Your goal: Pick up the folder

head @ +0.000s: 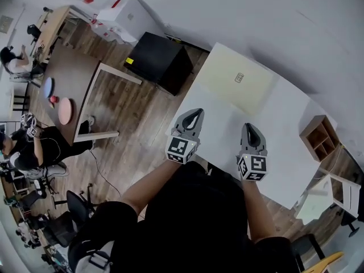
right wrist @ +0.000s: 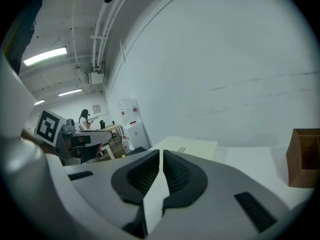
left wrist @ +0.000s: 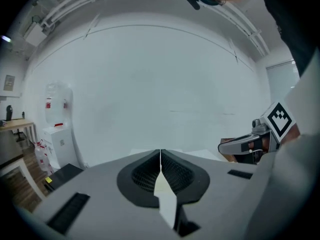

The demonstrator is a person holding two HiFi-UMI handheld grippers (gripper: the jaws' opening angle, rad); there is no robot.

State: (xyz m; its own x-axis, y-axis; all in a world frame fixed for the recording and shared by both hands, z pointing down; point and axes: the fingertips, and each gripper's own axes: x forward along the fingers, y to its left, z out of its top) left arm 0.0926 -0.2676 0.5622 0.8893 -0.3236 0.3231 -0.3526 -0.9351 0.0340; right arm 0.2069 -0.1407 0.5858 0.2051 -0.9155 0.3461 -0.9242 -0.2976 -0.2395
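Observation:
A pale yellow folder (head: 236, 83) lies flat on the white table (head: 284, 152), at its far side near the wall. My left gripper (head: 195, 113) hovers over the table's near left part, shut, with nothing between its jaws. My right gripper (head: 251, 128) hangs beside it to the right, also shut and empty. Both point toward the folder and stand short of it. In the right gripper view the folder (right wrist: 192, 146) shows just beyond the closed jaws of my right gripper (right wrist: 160, 152). In the left gripper view my left gripper (left wrist: 160, 151) has its jaws closed, with the white wall ahead.
A small wooden box with compartments (head: 320, 137) stands at the table's right edge. A black cabinet (head: 159, 61) sits on the floor left of the table. Beyond it is a brown table (head: 71, 75); people sit at desks at the far left.

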